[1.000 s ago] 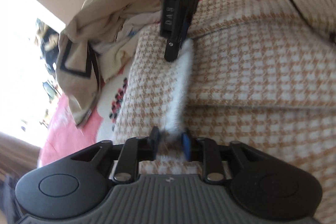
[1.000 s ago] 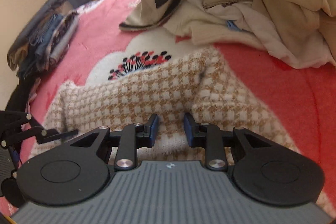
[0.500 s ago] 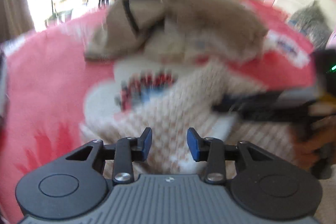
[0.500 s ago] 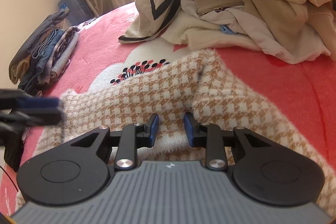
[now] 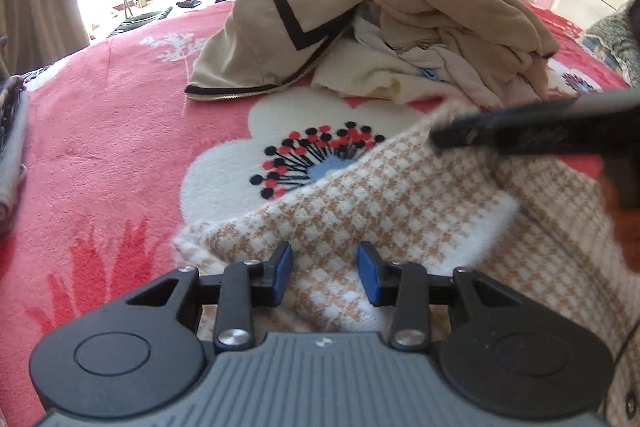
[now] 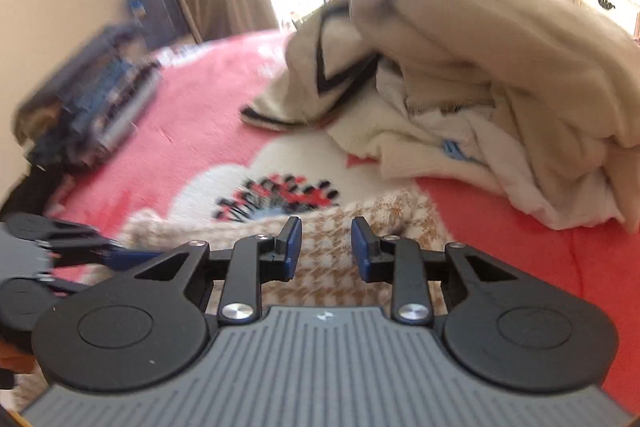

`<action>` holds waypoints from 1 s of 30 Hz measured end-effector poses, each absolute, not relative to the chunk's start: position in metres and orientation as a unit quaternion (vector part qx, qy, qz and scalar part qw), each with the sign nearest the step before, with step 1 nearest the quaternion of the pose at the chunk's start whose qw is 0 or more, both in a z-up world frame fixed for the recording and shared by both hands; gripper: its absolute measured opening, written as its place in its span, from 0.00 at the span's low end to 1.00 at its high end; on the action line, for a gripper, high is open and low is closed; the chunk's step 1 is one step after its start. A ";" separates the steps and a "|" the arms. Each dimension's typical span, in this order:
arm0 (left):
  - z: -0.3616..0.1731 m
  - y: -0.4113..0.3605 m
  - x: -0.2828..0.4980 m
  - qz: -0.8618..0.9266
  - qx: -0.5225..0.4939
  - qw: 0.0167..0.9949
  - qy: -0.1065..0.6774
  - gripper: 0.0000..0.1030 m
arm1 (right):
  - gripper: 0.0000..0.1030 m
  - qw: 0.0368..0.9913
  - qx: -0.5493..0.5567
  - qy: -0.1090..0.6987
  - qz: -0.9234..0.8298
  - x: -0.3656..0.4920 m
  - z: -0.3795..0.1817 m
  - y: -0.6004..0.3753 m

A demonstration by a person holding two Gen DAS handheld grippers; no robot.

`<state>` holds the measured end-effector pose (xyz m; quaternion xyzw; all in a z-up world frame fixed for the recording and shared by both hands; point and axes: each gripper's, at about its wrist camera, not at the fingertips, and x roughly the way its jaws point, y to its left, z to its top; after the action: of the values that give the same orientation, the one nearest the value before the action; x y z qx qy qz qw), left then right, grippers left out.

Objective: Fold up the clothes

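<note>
A tan-and-white houndstooth sweater (image 5: 400, 203) lies spread on the pink flowered blanket (image 5: 100, 131), with a white fuzzy trim (image 5: 480, 227) across it. My left gripper (image 5: 324, 273) hovers over the sweater's near left corner, jaws apart, nothing pinched. From the right, one black finger (image 5: 520, 131) of the other gripper reaches over the sweater's far edge. In the blurred right wrist view, my right gripper (image 6: 326, 247) stands over the sweater (image 6: 328, 267) with a narrow gap; fabric shows flat between the pads, not bunched. The left gripper (image 6: 128, 255) shows at the lower left.
A heap of beige and white clothes (image 5: 400, 11) lies at the back of the bed, also in the right wrist view (image 6: 500, 67). A stack of folded dark clothes (image 6: 92, 107) sits at the left edge. A hand (image 5: 628, 239) is at the right. Curtains and a bright doorway lie beyond.
My left gripper let go of the white fuzzy trim, opened, rolled upright and drew back to the sweater's corner. The right gripper lifted slightly and its view tilted up toward the room.
</note>
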<state>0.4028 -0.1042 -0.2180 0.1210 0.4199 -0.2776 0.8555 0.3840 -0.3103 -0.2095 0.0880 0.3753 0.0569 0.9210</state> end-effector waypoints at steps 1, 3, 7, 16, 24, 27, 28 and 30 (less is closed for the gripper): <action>-0.219 -0.104 0.405 -0.276 0.123 0.857 0.418 0.37 | 0.24 0.915 0.089 0.391 0.052 0.393 -0.221 -0.312; -0.220 -0.105 0.410 -0.272 0.129 0.860 0.413 0.37 | 0.24 0.914 0.092 0.392 0.049 0.400 -0.235 -0.311; -0.222 -0.107 0.412 -0.275 0.147 0.862 0.401 0.37 | 0.24 0.918 0.068 0.388 0.046 0.401 -0.235 -0.305; -0.219 -0.110 0.404 -0.280 0.182 0.860 0.387 0.37 | 0.24 0.922 0.064 0.378 0.050 0.382 -0.237 -0.305; -0.201 -0.115 0.385 -0.301 0.194 0.849 0.389 0.45 | 0.26 0.918 0.118 0.371 0.079 0.351 -0.215 -0.303; -0.218 -0.118 0.378 -0.297 0.235 0.843 0.382 0.48 | 0.26 0.916 0.081 0.386 0.075 0.346 -0.240 -0.290; -0.215 -0.119 0.377 -0.294 0.235 0.844 0.382 0.47 | 0.26 0.914 0.081 0.391 0.071 0.347 -0.238 -0.289; -0.205 -0.121 0.375 -0.288 0.230 0.847 0.383 0.45 | 0.26 0.911 0.088 0.398 0.063 0.347 -0.228 -0.288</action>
<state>0.3747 -0.1215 -0.2048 0.2300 0.3827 -0.2885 0.8470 0.3470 -0.2882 -0.2278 0.0876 0.3977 0.0633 0.9111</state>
